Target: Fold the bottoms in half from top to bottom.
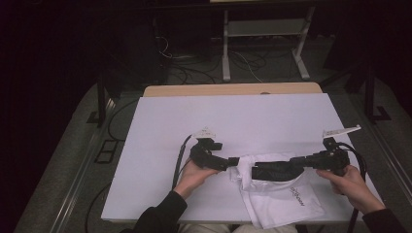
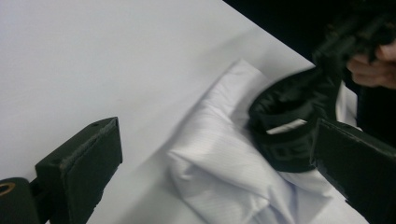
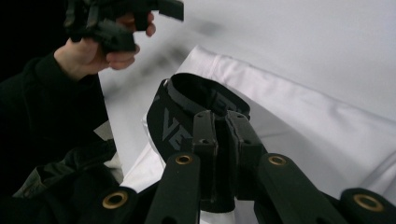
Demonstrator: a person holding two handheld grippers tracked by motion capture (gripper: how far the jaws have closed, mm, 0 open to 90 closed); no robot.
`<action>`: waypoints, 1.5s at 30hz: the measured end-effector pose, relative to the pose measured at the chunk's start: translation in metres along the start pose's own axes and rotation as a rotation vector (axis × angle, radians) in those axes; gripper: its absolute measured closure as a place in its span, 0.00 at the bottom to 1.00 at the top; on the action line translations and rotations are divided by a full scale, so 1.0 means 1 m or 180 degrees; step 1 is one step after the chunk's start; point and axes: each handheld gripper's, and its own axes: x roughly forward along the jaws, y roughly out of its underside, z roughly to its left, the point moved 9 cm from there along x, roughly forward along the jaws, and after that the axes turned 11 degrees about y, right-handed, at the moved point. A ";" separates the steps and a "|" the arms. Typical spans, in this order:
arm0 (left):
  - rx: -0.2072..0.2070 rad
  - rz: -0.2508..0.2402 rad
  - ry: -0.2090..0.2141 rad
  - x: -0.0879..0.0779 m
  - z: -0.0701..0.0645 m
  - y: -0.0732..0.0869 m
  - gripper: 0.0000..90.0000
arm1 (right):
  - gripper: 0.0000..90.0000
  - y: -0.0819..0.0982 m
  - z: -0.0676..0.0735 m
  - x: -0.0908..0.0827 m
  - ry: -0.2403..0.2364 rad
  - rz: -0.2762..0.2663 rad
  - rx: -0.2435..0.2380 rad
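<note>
White garment (image 1: 279, 194) lay at the near edge of the white table (image 1: 233, 116), its black waistband (image 1: 274, 167) stretched out between the two grippers. Right gripper (image 1: 303, 160) was clenched on the waistband, jaws pinching the black band in the right gripper view. Left gripper (image 1: 228, 162) was released: jaws spread wide with nothing gripped, fabric and band lying just ahead of them in the left gripper view. Person's hands held both tools.

A white table (image 1: 233, 116) spans the middle, a bare wooden strip (image 1: 232, 89) along its 12 o'clock edge. Beyond, toward 12 o'clock, a white metal stand (image 1: 265, 43) sits on the dark floor among loose cables (image 1: 194, 68).
</note>
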 end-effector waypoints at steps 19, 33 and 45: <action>-0.0085 -0.0301 -0.0125 -0.017 0.015 -0.007 0.02 | 0.88 0.036 0.007 -0.009 -0.0152 0.0286 -0.0055; -0.0080 -0.0260 -0.0058 -0.012 0.012 -0.006 0.02 | 0.75 0.068 0.020 -0.011 -0.0223 0.0689 -0.0249; -0.0093 -0.0278 -0.0041 -0.012 0.013 -0.006 0.02 | 0.47 0.045 0.017 -0.018 -0.0121 0.0483 -0.0284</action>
